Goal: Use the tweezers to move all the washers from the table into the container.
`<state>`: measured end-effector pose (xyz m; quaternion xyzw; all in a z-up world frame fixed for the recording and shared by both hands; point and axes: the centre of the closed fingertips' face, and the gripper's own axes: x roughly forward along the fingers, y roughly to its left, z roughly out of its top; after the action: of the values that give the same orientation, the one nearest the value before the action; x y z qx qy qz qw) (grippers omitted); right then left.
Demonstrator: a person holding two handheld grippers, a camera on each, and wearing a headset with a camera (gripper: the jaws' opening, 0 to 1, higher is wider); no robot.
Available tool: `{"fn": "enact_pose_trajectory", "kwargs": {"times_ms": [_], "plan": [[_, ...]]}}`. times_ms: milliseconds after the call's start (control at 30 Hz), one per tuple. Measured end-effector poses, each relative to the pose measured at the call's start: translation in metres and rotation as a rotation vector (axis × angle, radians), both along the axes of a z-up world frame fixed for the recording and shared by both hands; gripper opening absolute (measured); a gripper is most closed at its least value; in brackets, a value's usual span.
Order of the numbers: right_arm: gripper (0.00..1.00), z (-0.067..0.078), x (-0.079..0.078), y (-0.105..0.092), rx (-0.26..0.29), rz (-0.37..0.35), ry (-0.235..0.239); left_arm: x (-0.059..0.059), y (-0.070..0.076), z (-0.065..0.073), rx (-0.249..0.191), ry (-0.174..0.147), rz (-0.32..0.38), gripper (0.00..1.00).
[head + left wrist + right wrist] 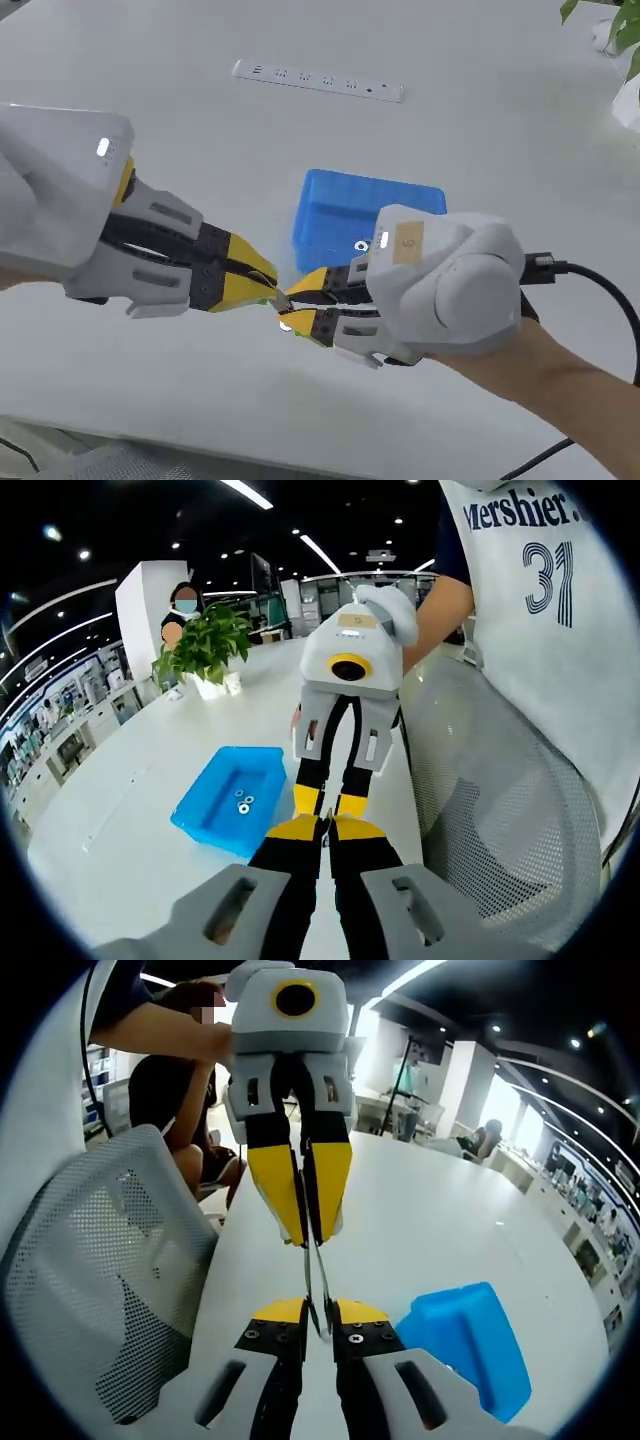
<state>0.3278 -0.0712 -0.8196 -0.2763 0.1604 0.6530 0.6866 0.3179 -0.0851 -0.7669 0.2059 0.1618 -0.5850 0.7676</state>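
The right hand-held gripper (318,1322) and left hand-held gripper (307,1235) meet tip to tip above the bench (450,120) near its front edge. Both have their jaws closed on the tweezers (313,1275), which span the short gap between them. The blue container (340,205) sits just beyond, toward the bench's middle, with several washers (243,802) inside.

The left gripper (271,284) and right gripper (298,308) are cased white and tipped yellow; a white jersey (540,630) numbered 31 is worn.
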Motion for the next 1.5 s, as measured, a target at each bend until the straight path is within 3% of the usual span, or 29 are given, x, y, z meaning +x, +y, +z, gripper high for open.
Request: {"fn": "enact_pose_trajectory", "kwargs": {"times_ms": [533,833,967,1500], "plan": [[0.11,-0.024,0.005,0.010,-0.005,-0.052,0.106,0.010,0.003,-0.020,0.008,0.068,0.019,0.06],[0.11,-0.030,0.009,0.006,-0.007,-0.083,0.122,0.013,0.001,-0.025,-0.004,0.074,0.027,0.06],[0.11,-0.032,0.008,0.006,-0.010,-0.085,0.132,0.013,0.001,-0.026,-0.009,0.092,0.025,0.06],[0.11,-0.030,0.006,0.004,-0.006,-0.089,0.132,0.011,-0.002,-0.024,-0.016,0.085,0.010,0.06]]}}
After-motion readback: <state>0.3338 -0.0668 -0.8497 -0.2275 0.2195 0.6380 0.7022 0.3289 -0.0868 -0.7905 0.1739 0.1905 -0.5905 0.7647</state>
